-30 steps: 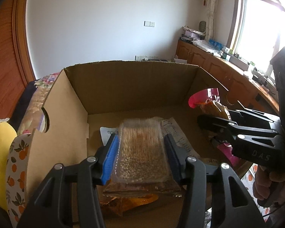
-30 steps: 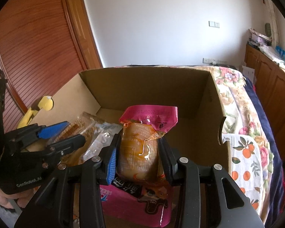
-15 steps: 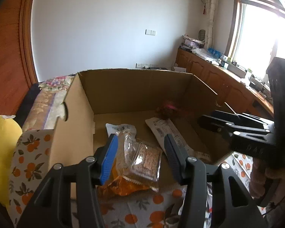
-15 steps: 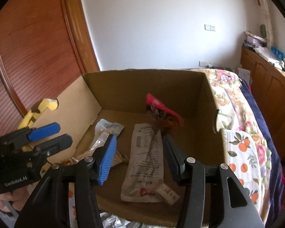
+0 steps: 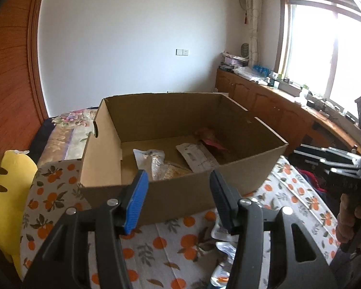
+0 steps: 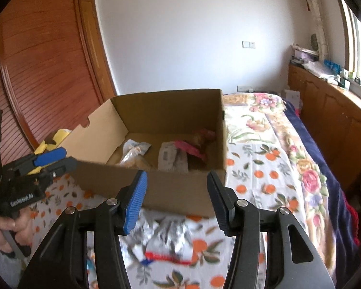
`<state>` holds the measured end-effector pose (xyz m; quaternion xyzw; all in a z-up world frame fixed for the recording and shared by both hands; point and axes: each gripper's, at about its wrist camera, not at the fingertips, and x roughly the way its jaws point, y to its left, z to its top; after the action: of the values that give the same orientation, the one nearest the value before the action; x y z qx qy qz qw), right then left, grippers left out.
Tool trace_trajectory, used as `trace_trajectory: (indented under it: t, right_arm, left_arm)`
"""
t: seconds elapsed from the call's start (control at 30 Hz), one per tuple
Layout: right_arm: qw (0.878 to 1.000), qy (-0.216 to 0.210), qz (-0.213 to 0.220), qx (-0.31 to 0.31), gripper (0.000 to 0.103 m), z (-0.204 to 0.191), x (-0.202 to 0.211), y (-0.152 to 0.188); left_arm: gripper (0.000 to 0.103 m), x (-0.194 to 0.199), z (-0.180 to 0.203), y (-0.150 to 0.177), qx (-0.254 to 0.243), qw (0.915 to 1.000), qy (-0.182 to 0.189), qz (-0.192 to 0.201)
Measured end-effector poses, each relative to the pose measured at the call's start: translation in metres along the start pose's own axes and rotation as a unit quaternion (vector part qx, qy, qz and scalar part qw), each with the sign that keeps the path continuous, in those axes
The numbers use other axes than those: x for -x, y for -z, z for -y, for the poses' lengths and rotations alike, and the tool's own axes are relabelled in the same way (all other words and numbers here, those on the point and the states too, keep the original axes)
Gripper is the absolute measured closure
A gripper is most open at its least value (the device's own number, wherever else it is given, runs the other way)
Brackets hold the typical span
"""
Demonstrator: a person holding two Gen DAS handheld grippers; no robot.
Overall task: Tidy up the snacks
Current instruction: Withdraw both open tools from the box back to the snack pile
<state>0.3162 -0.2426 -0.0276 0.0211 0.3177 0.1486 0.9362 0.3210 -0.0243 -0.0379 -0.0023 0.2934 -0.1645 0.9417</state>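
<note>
An open cardboard box (image 5: 180, 187) (image 6: 170, 190) stands on the orange-print bedspread. Inside lie a clear cracker pack (image 5: 161, 168) (image 6: 132, 154), a white flat packet (image 5: 197, 156) (image 6: 172, 156) and a pink-topped pouch (image 5: 211, 139) (image 6: 192, 147). My left gripper (image 5: 178, 201) is open and empty, held in front of the box's near wall. My right gripper (image 6: 175, 200) is open and empty, also in front of the box. More loose snack packets lie on the bedspread below the grippers (image 5: 223, 252) (image 6: 166, 243).
A yellow plush toy (image 5: 4, 192) lies left of the box. A wooden cabinet run (image 5: 288, 115) under the window stands on the right. A wooden sliding door (image 6: 36, 72) is on the left. A floral quilt (image 6: 276, 132) covers the bed beyond the box.
Both grippers let go of their snacks into the box, the left the cracker pack, the right the pink pouch, then pulled back and up out of the box.
</note>
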Motion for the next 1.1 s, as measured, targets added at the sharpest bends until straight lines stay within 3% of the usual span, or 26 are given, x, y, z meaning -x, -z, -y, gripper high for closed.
trace_trajectory:
  t: [0.27, 0.43, 0.67, 0.83, 1.1]
  right_arm:
    - [1.0, 0.013, -0.018, 0.017, 0.047, -0.003, 0.016, 0.035]
    - [0.999, -0.002, -0.054, -0.001, 0.043, 0.003, -0.008, 0.059]
    - [0.994, -0.011, -0.106, -0.033, 0.036, 0.013, -0.056, 0.078]
    - [0.991, -0.017, -0.121, -0.056, 0.034, 0.017, -0.075, 0.083]
    - [0.991, -0.013, -0.129, -0.044, 0.034, 0.011, -0.082, 0.075]
  left_arm:
    - [0.048, 0.02, 0.017, 0.024, -0.013, 0.9999, -0.001, 0.007]
    - [0.044, 0.022, 0.017, 0.044, -0.007, 1.0, 0.005, 0.002]
    - [0.043, 0.013, 0.019, 0.072, -0.004, 0.9994, 0.003, -0.035]
    - [0.043, 0.009, 0.021, 0.087, -0.006, 0.9986, 0.006, -0.052]
    - [0.043, 0.0, 0.023, 0.099, 0.002, 0.9972, 0.017, -0.072]
